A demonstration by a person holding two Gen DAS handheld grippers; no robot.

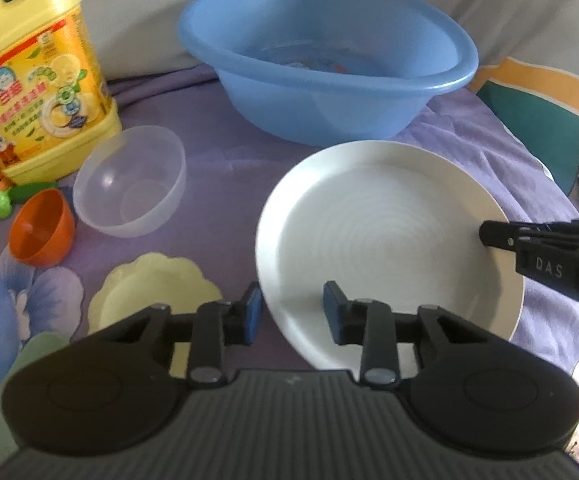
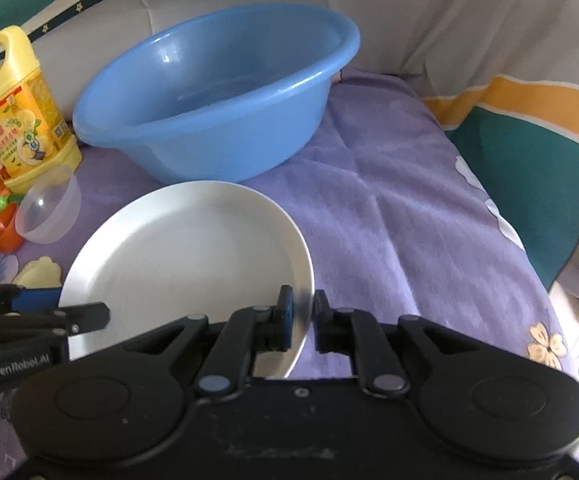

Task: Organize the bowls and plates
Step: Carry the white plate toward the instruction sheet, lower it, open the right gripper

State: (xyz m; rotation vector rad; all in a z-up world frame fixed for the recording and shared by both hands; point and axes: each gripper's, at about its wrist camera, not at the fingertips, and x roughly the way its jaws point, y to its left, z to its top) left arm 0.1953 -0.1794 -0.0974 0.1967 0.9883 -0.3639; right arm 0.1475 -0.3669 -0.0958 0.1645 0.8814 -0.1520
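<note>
Glossy white plate (image 1: 385, 236), shiny blue plastic basin (image 1: 325, 56), translucent plastic bowl (image 1: 129, 184), soft purple cloth (image 2: 401, 216)

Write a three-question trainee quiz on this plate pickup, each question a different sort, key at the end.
1. True or false: the right gripper has the white plate rim between its fingers.
2. Which thing is nearest the detergent jug? A) clear bowl B) blue basin C) white plate
3. Fill in: the left gripper straddles the plate's rim with its jaws ____.

Key: 1 true; 2 A; 3 open.
</note>
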